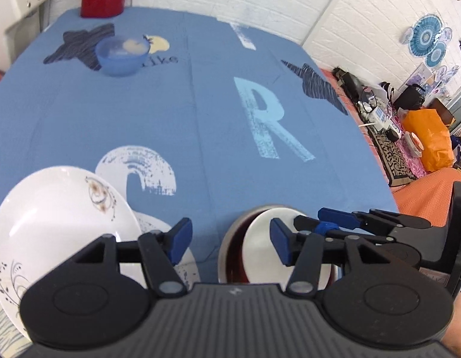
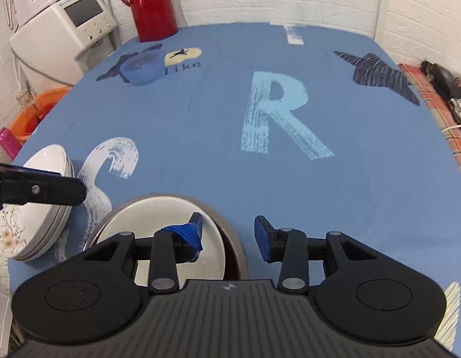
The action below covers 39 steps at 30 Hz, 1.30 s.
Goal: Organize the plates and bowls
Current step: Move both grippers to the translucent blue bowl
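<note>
A: Where do the dishes sit on the blue printed tablecloth [image 2: 200, 137]?

B: A stack of white floral-patterned plates [image 2: 36, 208] lies at the near left edge. Just to its right, near the middle of the near edge, a white shallow bowl [image 2: 158, 229] rests inside a dark brown grey-rimmed bowl [image 2: 233, 238]. A translucent blue plastic bowl [image 2: 142, 67] stands far off to the left, well apart from the rest, near a red glossy jug [image 2: 154, 6].

A: And the claws?

B: The right gripper [image 2: 227, 235] hangs with its jaws spread and nothing between them; its left finger is over the white shallow bowl, its right finger over bare cloth past the brown rim. The left gripper [image 1: 229, 238] is likewise spread and empty, between the plates [image 1: 60, 214] and the nested bowls [image 1: 260, 247].

A: Which relation decides the next move?

B: Probably this: the brown bowl's right rim lies between the right gripper's fingers, directly below and just ahead. The right claw looks nearer to it than the left, whose right finger only overlaps the white bowl's left side. The blue bowl [image 1: 121, 55] is a long reach for either.

A: Any writing?

B: A large pale "R" [image 2: 278, 116] on the cloth, the word "like" [image 2: 182, 67] beside the blue bowl, and a big white curved letter, likely an "S", by the plates. The white appliance [image 2: 66, 26] at far left carries a small label, too tiny to read.
</note>
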Each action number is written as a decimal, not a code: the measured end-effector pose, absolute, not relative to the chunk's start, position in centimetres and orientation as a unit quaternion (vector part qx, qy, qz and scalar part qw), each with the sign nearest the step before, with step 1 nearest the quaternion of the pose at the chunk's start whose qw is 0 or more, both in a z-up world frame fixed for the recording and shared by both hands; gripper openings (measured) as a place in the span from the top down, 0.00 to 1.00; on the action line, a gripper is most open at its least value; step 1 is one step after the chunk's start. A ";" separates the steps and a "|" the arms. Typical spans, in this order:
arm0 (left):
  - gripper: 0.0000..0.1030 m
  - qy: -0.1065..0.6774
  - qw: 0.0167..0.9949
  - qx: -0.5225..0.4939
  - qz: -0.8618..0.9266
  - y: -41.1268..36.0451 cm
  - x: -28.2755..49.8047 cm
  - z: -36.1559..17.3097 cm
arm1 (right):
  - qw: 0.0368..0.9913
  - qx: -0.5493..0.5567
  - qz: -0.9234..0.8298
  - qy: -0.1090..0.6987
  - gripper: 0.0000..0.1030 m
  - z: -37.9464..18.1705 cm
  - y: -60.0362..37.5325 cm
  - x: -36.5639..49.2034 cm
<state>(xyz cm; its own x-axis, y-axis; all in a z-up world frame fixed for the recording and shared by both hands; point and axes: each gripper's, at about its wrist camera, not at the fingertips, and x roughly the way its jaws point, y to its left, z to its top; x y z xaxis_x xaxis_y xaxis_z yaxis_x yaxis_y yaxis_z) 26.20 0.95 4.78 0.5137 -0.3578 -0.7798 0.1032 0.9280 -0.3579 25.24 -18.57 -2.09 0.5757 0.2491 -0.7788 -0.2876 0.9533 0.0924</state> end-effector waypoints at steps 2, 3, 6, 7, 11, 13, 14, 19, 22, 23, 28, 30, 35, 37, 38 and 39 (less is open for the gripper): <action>0.47 0.480 0.856 -0.139 -0.135 1.2 26.5 4.3 | 0.882 -0.031 0.150 0.445 0.78 -2.5 -18.3 25.1; 0.47 0.480 0.855 -0.139 -0.135 1.2 26.6 4.2 | 0.881 -0.033 0.153 0.446 0.78 -2.5 -18.2 25.0; 0.47 0.475 0.857 -0.146 -0.138 1.6 26.8 4.5 | 0.887 -0.021 0.153 0.435 0.78 -1.8 -18.5 24.8; 0.47 0.473 0.857 -0.148 -0.137 2.0 26.9 4.7 | 0.889 -0.015 0.156 0.431 0.78 -1.4 -18.6 24.8; 0.45 0.460 0.864 -0.160 -0.124 4.6 27.5 5.4 | 0.894 -0.004 0.169 0.414 0.77 0.6 -18.3 25.1; 0.45 0.456 0.868 -0.164 -0.107 6.5 27.8 5.3 | 0.894 0.001 0.176 0.412 0.77 1.0 -17.9 25.7; 0.45 0.457 0.868 -0.166 -0.098 7.4 28.0 5.2 | 0.892 0.007 0.179 0.414 0.77 1.1 -17.6 26.1; 0.45 0.463 0.869 -0.168 -0.045 12.1 28.8 3.6 | 0.874 0.045 0.201 0.440 0.76 0.3 -15.5 28.9; 0.45 0.459 0.875 -0.152 -0.011 13.9 29.3 2.9 | 0.865 0.058 0.195 0.459 0.76 -0.2 -13.5 30.7; 0.45 0.456 0.877 -0.151 -0.007 14.2 29.4 2.8 | 0.864 0.062 0.192 0.462 0.76 -0.3 -12.9 31.2; 0.44 0.446 0.882 -0.153 -0.007 15.8 30.9 2.7 | 0.857 0.050 0.190 0.476 0.75 -0.4 -9.5 34.2; 0.43 0.442 0.884 -0.152 -0.009 16.3 31.7 2.9 | 0.846 0.049 0.206 0.490 0.75 -0.6 -8.4 35.5; 0.42 0.440 0.885 -0.152 -0.009 17.6 34.3 2.7 | 0.822 0.036 0.222 0.523 0.75 -1.7 -5.9 38.7; 0.42 0.442 0.884 -0.152 -0.006 18.1 35.3 2.5 | 0.820 0.039 0.219 0.527 0.75 -2.1 -5.5 39.9; 0.42 0.444 0.883 -0.152 -0.005 18.4 35.8 2.3 | 0.821 0.040 0.217 0.527 0.75 -2.3 -5.2 40.6; 0.42 0.446 0.882 -0.154 -0.004 18.8 36.3 2.1 | 0.823 0.040 0.215 0.524 0.74 -2.4 -5.1 41.1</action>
